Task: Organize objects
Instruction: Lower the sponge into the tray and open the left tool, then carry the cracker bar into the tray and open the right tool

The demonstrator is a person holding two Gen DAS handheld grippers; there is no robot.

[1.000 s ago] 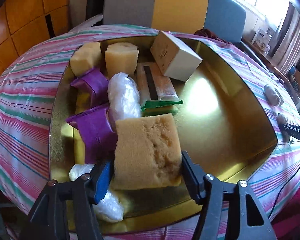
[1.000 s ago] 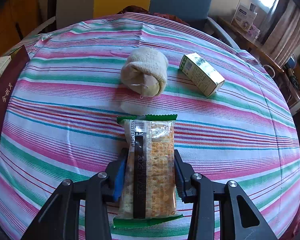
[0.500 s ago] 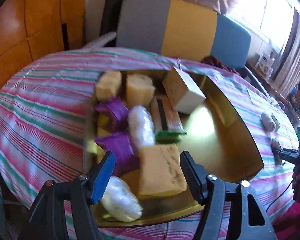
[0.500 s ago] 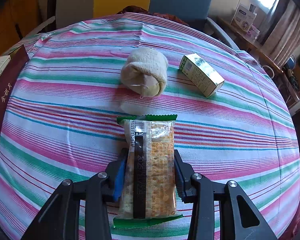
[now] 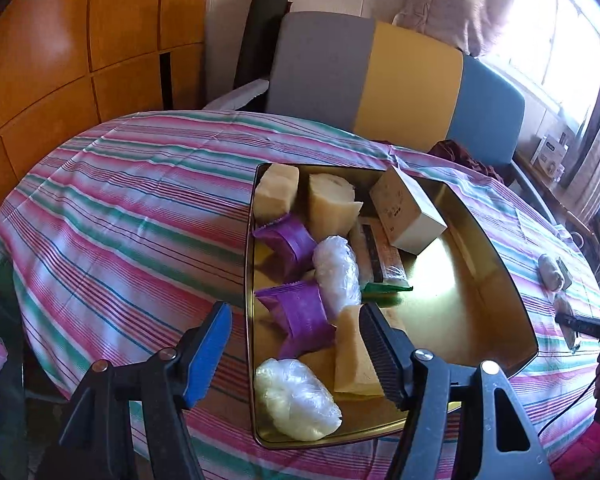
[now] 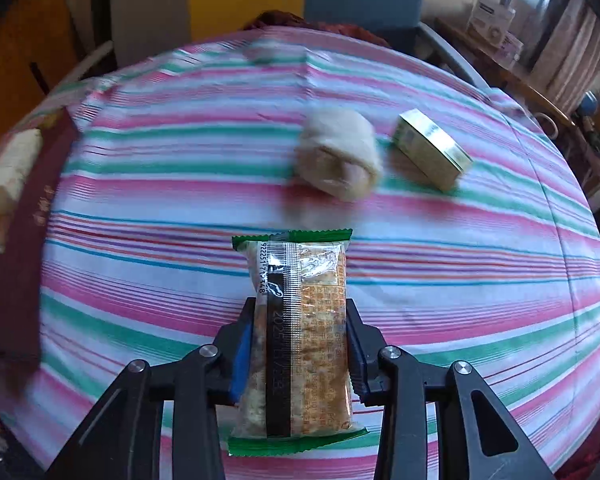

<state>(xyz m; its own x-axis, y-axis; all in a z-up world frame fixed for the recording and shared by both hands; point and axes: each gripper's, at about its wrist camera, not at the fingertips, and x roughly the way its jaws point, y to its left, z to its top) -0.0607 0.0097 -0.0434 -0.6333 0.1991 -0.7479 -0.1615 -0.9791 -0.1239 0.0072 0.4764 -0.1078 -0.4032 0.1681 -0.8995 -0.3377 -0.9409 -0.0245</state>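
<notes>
My left gripper point(image 5: 296, 312) hangs open above the near left corner of the gold tray point(image 5: 464, 304), with nothing between its fingers. Just below its right finger a yellow sponge point(image 5: 354, 356) lies in the tray. The tray also holds two purple packets point(image 5: 300, 316), two plastic-wrapped bundles point(image 5: 336, 272), two pale blocks point(image 5: 332, 204), a cracker packet point(image 5: 382, 258) and a white box point(image 5: 408, 216). My right gripper point(image 6: 300, 308) is shut on another cracker packet point(image 6: 304, 264), held above the striped tablecloth, and its jaws are closing tighter on it.
On the cloth beyond the held packet lie a rolled cream cloth point(image 6: 338, 160) and a small green-gold box point(image 6: 432, 152). A dark red box wall point(image 6: 24, 260) stands at the left edge. A grey, yellow and blue chair point(image 5: 380, 76) is behind the table.
My left gripper let go of the sponge, which now lies in the tray, then drew back, up and to the left. My right gripper rose with the cracker packet, still gripped.
</notes>
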